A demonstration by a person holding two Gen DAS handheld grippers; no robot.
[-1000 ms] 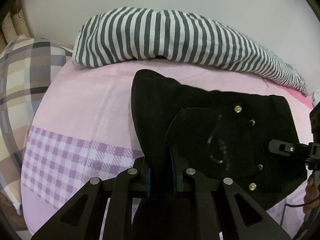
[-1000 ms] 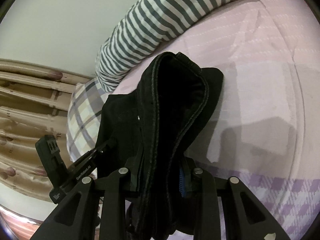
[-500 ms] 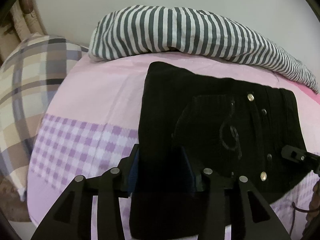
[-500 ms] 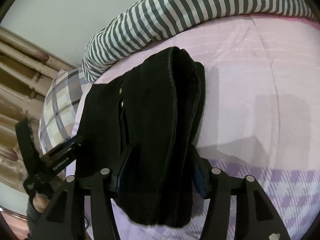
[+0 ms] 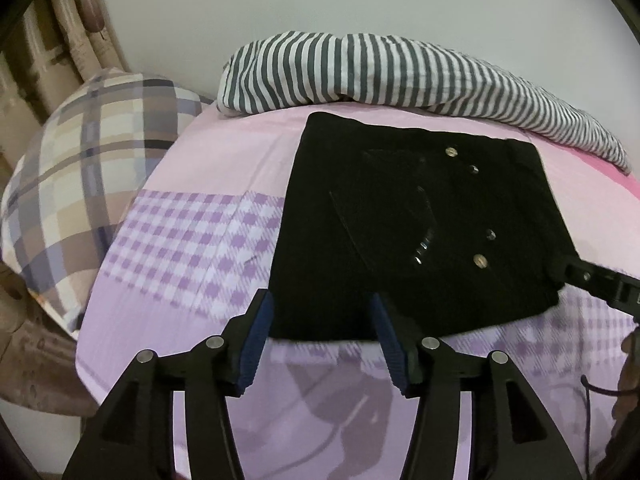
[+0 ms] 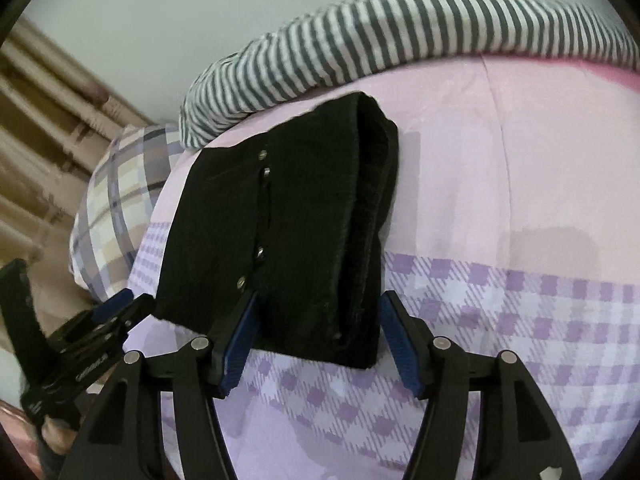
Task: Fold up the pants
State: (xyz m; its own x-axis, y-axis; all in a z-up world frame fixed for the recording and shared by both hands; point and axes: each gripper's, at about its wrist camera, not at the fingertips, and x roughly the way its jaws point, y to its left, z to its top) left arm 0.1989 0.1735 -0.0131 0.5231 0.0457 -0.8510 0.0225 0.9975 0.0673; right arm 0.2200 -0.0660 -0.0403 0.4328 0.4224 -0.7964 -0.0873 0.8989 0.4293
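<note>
Black pants [image 5: 416,236] lie folded into a flat rectangular stack on the pink and purple-check bedsheet [image 5: 192,236], centre of the left wrist frame; metal snaps face up. Left gripper [image 5: 322,320]: fingers spread wide, empty, tips at the stack's near edge. Right gripper [image 6: 316,316]: fingers likewise spread, holding nothing, straddling the near end of the stack. Striped duvet [image 5: 400,72] across top of frame; plaid pillow [image 5: 88,184] at left.
</note>
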